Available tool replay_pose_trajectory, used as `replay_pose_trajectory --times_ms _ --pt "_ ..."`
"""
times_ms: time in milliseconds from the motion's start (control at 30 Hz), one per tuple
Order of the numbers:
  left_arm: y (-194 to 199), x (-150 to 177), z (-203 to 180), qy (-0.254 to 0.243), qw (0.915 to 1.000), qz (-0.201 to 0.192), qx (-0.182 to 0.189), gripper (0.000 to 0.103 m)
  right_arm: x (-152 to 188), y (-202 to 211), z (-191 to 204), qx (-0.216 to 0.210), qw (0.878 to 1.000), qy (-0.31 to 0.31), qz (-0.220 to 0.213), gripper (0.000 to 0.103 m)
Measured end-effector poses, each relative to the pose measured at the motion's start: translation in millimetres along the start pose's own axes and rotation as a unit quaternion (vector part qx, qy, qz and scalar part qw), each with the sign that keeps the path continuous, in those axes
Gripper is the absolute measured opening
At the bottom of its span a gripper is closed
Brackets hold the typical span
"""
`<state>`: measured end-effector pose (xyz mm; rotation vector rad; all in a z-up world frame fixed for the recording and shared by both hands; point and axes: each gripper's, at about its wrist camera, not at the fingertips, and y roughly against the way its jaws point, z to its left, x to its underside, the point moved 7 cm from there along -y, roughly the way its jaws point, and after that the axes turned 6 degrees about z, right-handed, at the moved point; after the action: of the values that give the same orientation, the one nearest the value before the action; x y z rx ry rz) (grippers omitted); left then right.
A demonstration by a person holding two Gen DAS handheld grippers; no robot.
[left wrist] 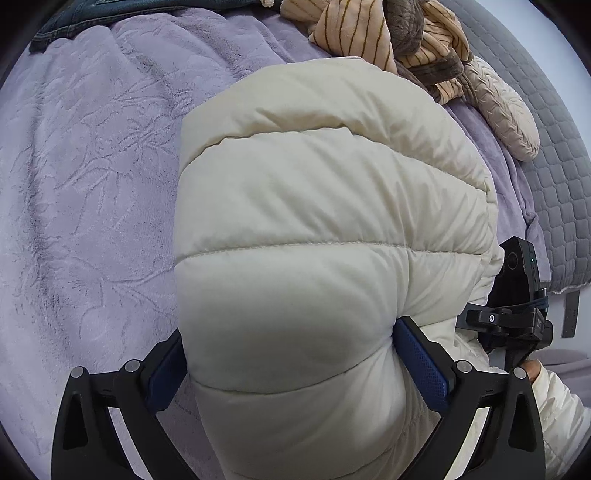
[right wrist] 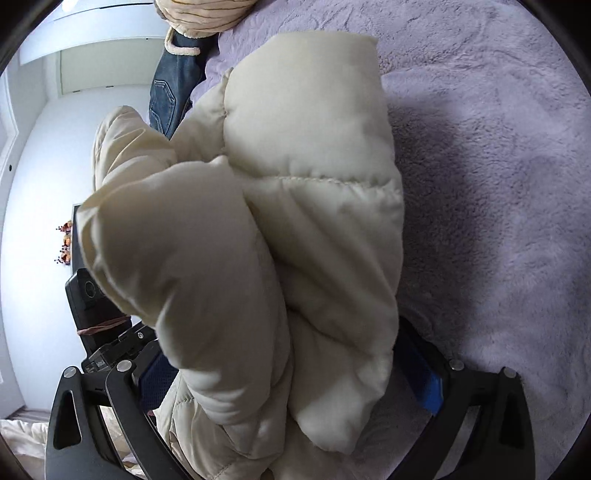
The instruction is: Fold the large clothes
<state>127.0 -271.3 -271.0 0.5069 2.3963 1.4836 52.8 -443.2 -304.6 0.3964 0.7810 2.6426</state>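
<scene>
The main risk we see is slippage: the cream puffer jacket (left wrist: pixel 325 229) is bulky and smooth-shelled, and each gripper pinches only a thick, air-filled roll of it. If the padding compresses or shifts, the fabric could slide out from between the blue pads and the fold would fall open. We also judge that the loose section bulging forward of the right gripper (right wrist: pixel 291 376) could flop sideways when lowered, leaving an uneven fold. The two tools sit close together, so a careless turn might knock one against the other.

The left gripper (left wrist: pixel 291 369) has its jaws held fairly wide apart, pressed against both sides of a fat quilted panel that fills the whole gap and rises ahead of the fingertips. The right gripper's jaws are likewise spread around a thick bunch of the jacket, which spills forward and to the left of them.

The jacket looks puffy, off-white, with stitched horizontal channels and soft creases. It is lifted over a lilac plush blanket (left wrist: pixel 92 184), which lies beyond and beside both sets of jaws. Far ahead of the left jaws sit a striped garment (left wrist: pixel 354 33) and folded jeans (right wrist: pixel 173 88).
</scene>
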Motion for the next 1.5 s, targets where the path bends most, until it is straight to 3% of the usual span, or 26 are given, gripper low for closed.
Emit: replay_pose_trajectory --times_ms 367,533,633,800,1033,1267,1500 --pt "-5.4 -1.9 -1.4 0.000 1.0000 0.001 -0.003 0.103 -3.2 -11.1 11.7 -0.010 1.000 -0.011 -0.007 0.101" --pt "-4.5 -3.2 -5.0 -0.001 1.0000 0.001 -0.004 0.103 3.3 -5.8 21.7 -0.029 0.999 -0.017 -0.014 0.062" --pt "-2.0 -1.0 -2.8 -0.002 1.0000 0.002 0.005 0.102 11.4 -2.9 32.5 -0.019 0.999 -0.004 -0.025 0.053" --pt "1.7 1.4 3.5 0.005 0.9998 0.003 0.018 0.102 20.1 -2.3 49.1 0.000 0.999 0.006 -0.044 0.052" --pt "9.3 3.3 -2.2 0.006 0.9996 0.005 0.027 0.095 28.1 -2.4 52.7 -0.025 0.998 0.005 -0.054 0.052" --pt "20.1 11.2 3.7 0.033 0.9972 0.011 0.066 0.094 33.9 -0.1 61.8 -0.018 0.998 0.024 -0.054 0.052" --pt "49.7 23.3 13.4 0.046 0.9971 -0.004 0.060 0.094 36.6 -15.2 73.3 -0.059 0.997 0.030 -0.048 0.052"
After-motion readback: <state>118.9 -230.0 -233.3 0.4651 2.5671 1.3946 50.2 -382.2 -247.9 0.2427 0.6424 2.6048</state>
